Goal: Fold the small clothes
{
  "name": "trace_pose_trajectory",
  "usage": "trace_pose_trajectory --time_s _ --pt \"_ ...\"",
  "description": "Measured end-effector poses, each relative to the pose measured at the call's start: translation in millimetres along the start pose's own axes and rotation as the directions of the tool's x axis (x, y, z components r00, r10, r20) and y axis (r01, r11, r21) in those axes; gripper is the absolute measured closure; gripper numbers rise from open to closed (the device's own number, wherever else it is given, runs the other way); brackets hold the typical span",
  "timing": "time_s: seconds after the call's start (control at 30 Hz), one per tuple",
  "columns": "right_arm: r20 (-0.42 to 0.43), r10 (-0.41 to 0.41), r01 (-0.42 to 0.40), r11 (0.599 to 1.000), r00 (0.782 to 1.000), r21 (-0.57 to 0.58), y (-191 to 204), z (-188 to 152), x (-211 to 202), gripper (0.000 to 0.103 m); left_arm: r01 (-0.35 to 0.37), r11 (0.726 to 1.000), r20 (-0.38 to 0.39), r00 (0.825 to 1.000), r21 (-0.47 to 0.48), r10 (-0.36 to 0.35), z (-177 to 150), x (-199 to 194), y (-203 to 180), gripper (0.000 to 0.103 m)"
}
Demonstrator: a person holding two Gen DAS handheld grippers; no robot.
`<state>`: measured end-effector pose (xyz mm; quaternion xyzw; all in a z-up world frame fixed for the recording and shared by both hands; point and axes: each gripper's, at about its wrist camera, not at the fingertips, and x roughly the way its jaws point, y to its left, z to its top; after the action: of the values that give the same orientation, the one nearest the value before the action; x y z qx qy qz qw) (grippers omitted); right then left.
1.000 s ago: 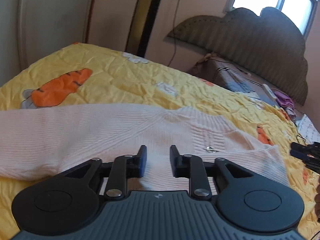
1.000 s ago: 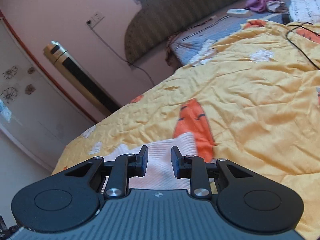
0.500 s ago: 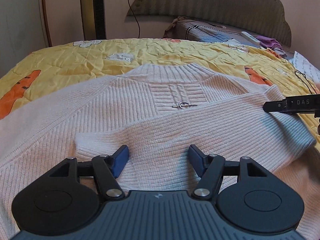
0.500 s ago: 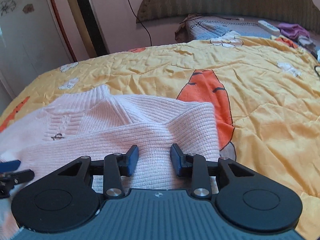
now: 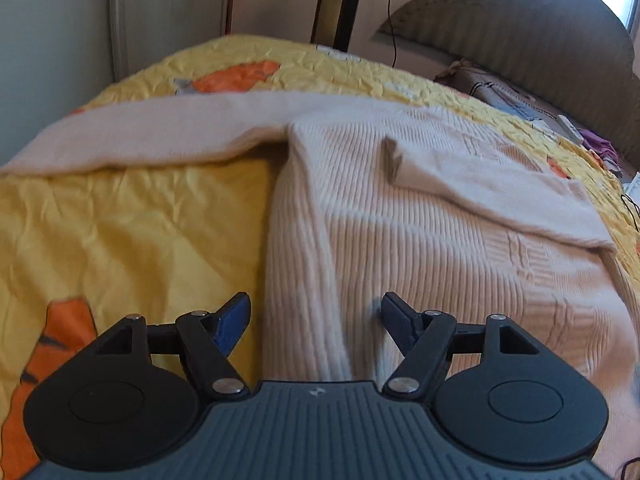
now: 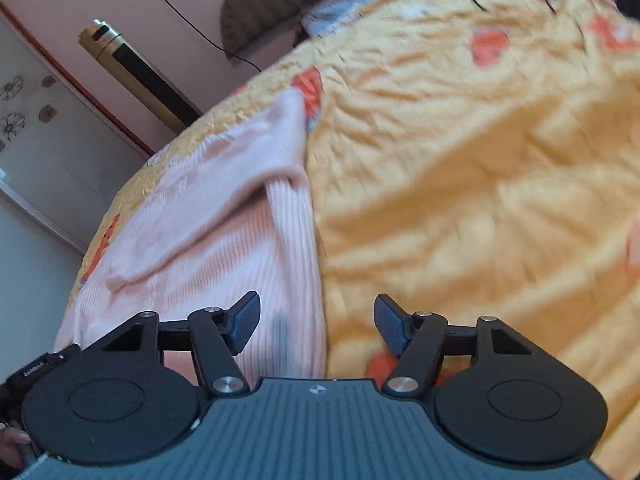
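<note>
A pale pink ribbed sweater [image 5: 420,220] lies flat on the yellow bedspread [image 5: 132,232]. One sleeve [image 5: 496,188] is folded across its chest; the other sleeve [image 5: 152,136] stretches out to the left. My left gripper [image 5: 316,312] hovers over the sweater's left side edge, jaws opening, pads clear of the cloth. In the right wrist view the sweater [image 6: 224,216] fills the left half. My right gripper [image 6: 318,314] straddles its right side edge, jaws opening, nothing pinched.
The bedspread [image 6: 460,184] carries orange carrot prints [image 5: 236,76]. A padded headboard [image 5: 532,28], a tall gold and black tower unit [image 6: 136,68], a wall cable [image 6: 204,32] and small items by the pillow end [image 5: 596,148] stand beyond the bed.
Both grippers pulled back from the folded sleeve towards the sweater's lower side edges and sank a little. Both sets of jaws spread wider. The views swung outward.
</note>
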<state>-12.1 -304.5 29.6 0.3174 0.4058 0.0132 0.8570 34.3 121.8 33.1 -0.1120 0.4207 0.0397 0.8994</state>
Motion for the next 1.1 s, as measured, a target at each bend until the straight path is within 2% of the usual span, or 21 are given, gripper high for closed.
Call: trace_pose_trajectory --time_s 0.03,0.07,0.23,0.27,0.3,0.33,0.37,0.43,0.5,0.57,0.6,0.63,0.73,0.8,0.83,0.9,0.97,1.07,1.1 --pt "-0.013 0.024 -0.024 1.000 1.000 0.020 -3 -11 -2 0.051 0.007 1.000 -0.031 0.999 -0.012 -0.007 -6 -1 3 0.031" --pt "-0.017 0.054 -0.053 0.998 0.998 0.030 -2 -24 -6 0.055 0.010 1.000 -0.024 1.000 0.003 -0.010 -14 -6 3 0.031" --pt "-0.115 0.129 -0.127 0.991 0.985 0.032 12 -52 -7 0.059 0.044 0.997 -0.048 0.998 0.068 -0.041 -31 -17 -2 0.032" --pt "-0.120 0.128 -0.128 0.992 0.984 0.006 18 -57 -8 0.060 0.036 0.997 -0.041 0.999 0.074 -0.033 -36 -19 -3 0.035" --pt "-0.125 0.121 -0.124 0.992 0.985 -0.019 23 -61 -8 0.063 0.027 0.996 -0.033 0.999 0.080 -0.025 -36 -19 -4 0.050" --pt "-0.123 0.099 -0.105 0.994 0.987 -0.038 25 -64 -8 0.076 0.017 0.996 -0.031 0.999 0.083 -0.015 -35 -20 -5 0.060" --pt "-0.125 0.074 -0.081 0.995 0.989 -0.057 27 -66 -7 0.087 0.020 0.997 -0.039 0.999 0.071 -0.017 -33 -20 -3 0.060" --pt "-0.114 0.079 -0.088 0.993 0.990 -0.074 28 -68 -8 0.088 0.040 0.998 -0.067 0.997 0.040 -0.037 -28 -20 2 0.060" --pt "-0.119 0.066 -0.076 0.994 0.991 -0.082 29 -67 -8 0.088 0.053 0.998 -0.092 0.995 0.046 -0.049 -26 -22 5 0.060" --pt "-0.122 0.042 -0.057 0.992 0.992 -0.115 33 -65 -11 0.089 0.057 0.996 -0.097 0.994 0.072 -0.050 -26 -26 7 0.075" --pt "-0.120 0.026 -0.044 0.988 0.992 -0.147 37 -64 -12 0.090 0.057 0.995 -0.097 0.994 0.079 -0.049 -24 -30 9 0.088" --pt "-0.112 0.008 -0.028 0.983 0.994 -0.181 42 -62 -15 0.090 0.064 0.995 -0.087 0.995 0.075 -0.057 -20 -36 12 0.089" --pt "-0.053 0.023 -0.034 0.973 0.998 -0.229 52 -38 -39 0.091 0.110 0.993 -0.042 0.993 0.046 -0.109 -10 -58 19 0.090" --pt "-0.030 0.023 -0.031 0.965 0.999 -0.261 56 -21 -59 0.091 0.120 0.992 -0.075 0.990 0.042 -0.117 -14 -55 23 0.090" --pt "-0.054 0.007 -0.021 0.963 0.999 -0.267 52 -16 -61 0.091 0.100 0.994 -0.108 0.990 0.044 -0.095 -20 -47 25 0.090" --pt "-0.132 -0.051 0.015 0.966 0.990 -0.259 37 -21 -45 0.091 0.089 0.995 -0.137 0.987 0.035 -0.083 -30 -37 28 0.089" --pt "-0.178 -0.087 0.038 0.964 0.980 -0.262 27 -36 -28 0.091 0.092 0.994 -0.113 0.990 0.058 -0.085 -33 -38 27 0.086" --pt "-0.142 -0.087 0.052 0.970 0.986 -0.237 24 -51 -21 0.089 0.141 0.988 -0.103 0.986 0.068 -0.134 -31 -46 35 0.078" --pt "-0.136 -0.075 0.046 0.977 0.988 -0.208 21 -50 -22 0.082 0.156 0.986 -0.097 0.984 0.059 -0.150 -27 -50 40 0.074"
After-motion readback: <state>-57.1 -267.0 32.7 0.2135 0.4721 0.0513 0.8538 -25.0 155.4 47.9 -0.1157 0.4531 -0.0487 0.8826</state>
